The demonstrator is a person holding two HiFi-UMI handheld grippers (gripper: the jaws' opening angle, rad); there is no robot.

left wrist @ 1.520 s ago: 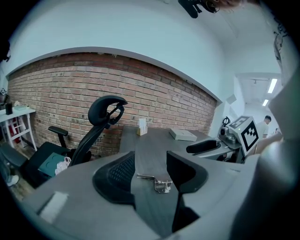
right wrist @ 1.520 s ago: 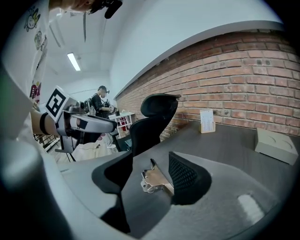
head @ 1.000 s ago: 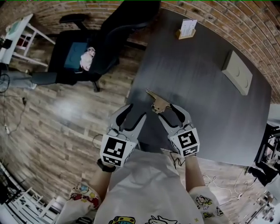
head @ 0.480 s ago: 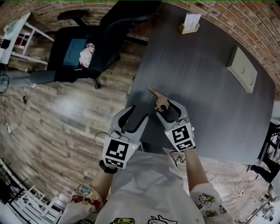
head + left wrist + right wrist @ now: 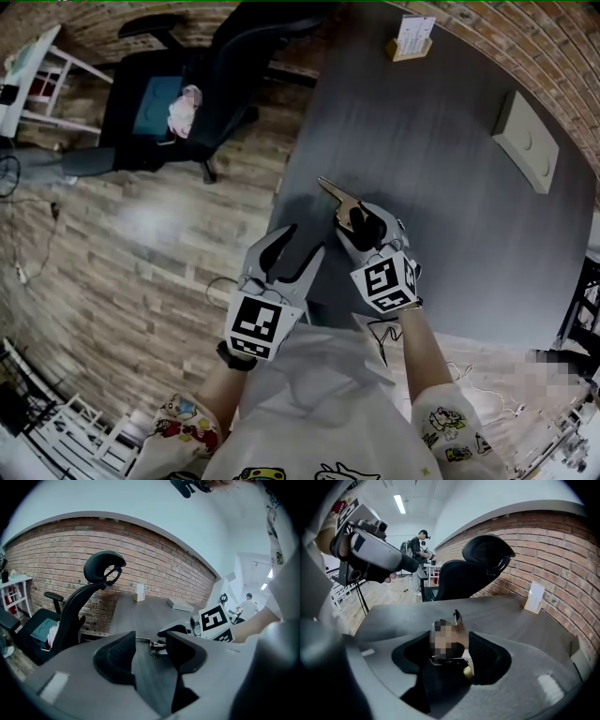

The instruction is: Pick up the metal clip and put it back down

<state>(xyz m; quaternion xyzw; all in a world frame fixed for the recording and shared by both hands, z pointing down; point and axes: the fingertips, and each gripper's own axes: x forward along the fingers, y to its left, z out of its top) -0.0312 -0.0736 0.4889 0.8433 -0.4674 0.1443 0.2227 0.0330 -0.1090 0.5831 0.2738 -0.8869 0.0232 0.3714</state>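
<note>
My right gripper [image 5: 367,221] has pushed forward over the metal clip [image 5: 335,196]. My left gripper [image 5: 298,242] hangs spread and empty by the table [image 5: 450,206] edge. The metal clip lies on the table between the right jaws, unpinched; closing off-centre could skid it.

Left tool [image 5: 300,244] is held just left of the right one, jaws apart, nothing between them. Right tool [image 5: 366,220] is held forward, jaws apart, with the metal clip [image 5: 335,194] between them. Both forearms are extended ahead of the torso.
</note>
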